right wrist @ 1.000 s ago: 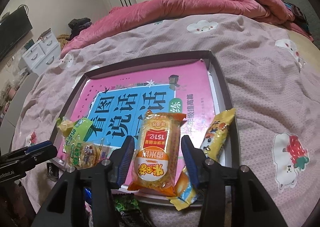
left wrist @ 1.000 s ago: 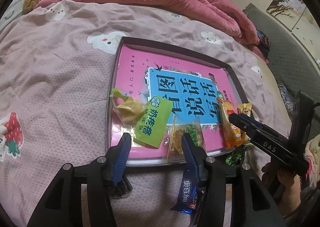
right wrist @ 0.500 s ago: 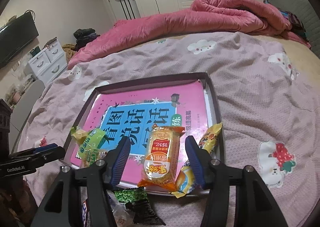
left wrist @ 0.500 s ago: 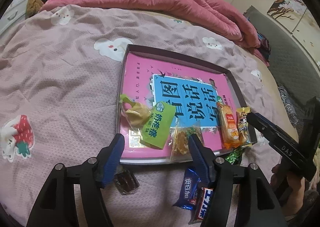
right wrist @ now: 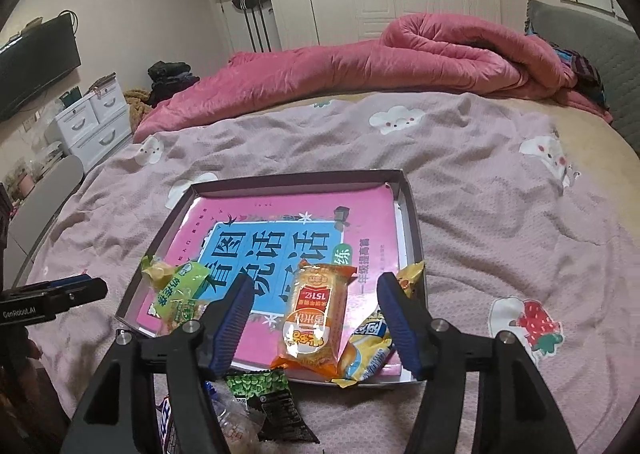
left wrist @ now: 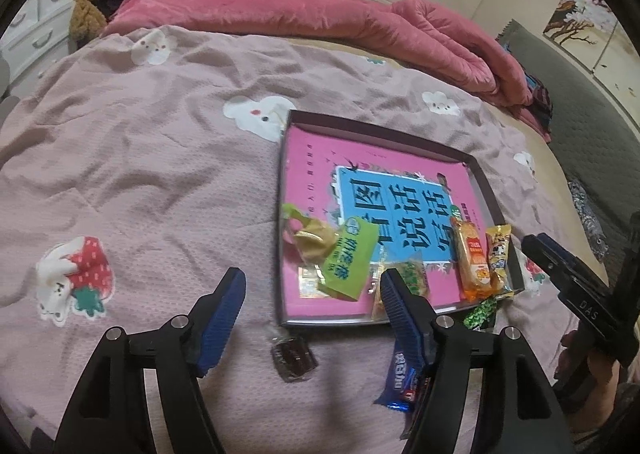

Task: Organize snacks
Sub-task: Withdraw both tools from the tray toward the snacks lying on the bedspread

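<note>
Both grippers are rising off the tray [right wrist: 414, 222], jaws opening, nothing between them. Right gripper [right wrist: 316, 322] is hovering over the orange snack [right wrist: 314, 318] lying at the tray's near edge; only the left gripper [left wrist: 312, 298] view is showing the dark wrapper [left wrist: 294, 358] outside the tray.

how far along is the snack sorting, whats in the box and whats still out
Partly done. The shallow grey box already holds the lime-green packet, orange packet and yellow packet. Nothing is in hand: both grippers' jaws are opening, empty. Left on the bedspread: dark square sweet, blue wrapper and green pea bag.
</note>
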